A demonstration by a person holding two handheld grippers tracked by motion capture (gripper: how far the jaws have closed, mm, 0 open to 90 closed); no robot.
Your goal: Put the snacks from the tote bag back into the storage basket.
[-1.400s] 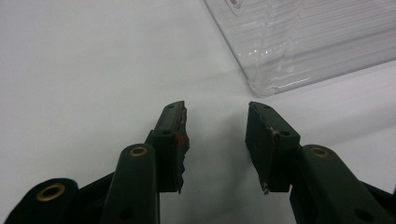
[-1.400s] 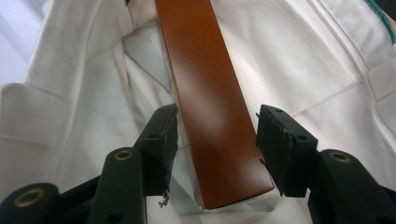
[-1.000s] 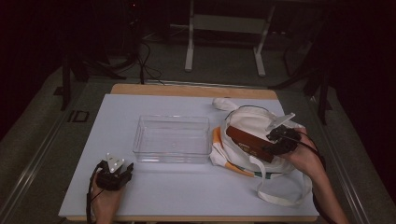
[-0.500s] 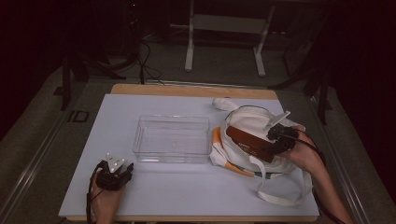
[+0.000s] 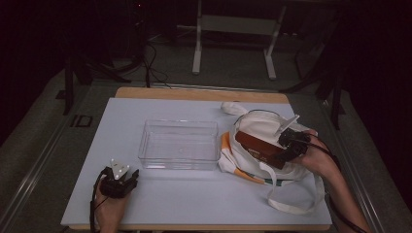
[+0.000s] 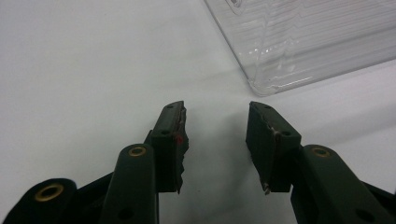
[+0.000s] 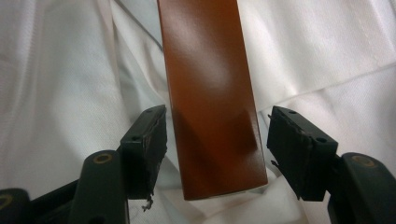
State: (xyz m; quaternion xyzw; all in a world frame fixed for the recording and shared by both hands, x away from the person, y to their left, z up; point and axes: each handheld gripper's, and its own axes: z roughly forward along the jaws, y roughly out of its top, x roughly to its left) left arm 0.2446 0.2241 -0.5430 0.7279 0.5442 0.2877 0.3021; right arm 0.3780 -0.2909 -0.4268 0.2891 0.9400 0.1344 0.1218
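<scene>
Box [image 7: 210, 93], brown, rigid w/ glossy prob. slick faces, lies on white tote bag [image 5: 262, 127] right of clear bin [image 5: 179, 144]; right gripper [image 7: 217, 154] jaws just opened, straddling its near end w/o contact; left gripper [image 6: 215, 140] wide, empty; regrip across narrow sides.

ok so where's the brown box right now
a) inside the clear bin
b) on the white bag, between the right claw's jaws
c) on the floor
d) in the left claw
b: the brown box lies on the white bag, with the right claw open around it, gaps showing on both sides. Its jaws have just been opening. The clear bin holds nothing.
</scene>
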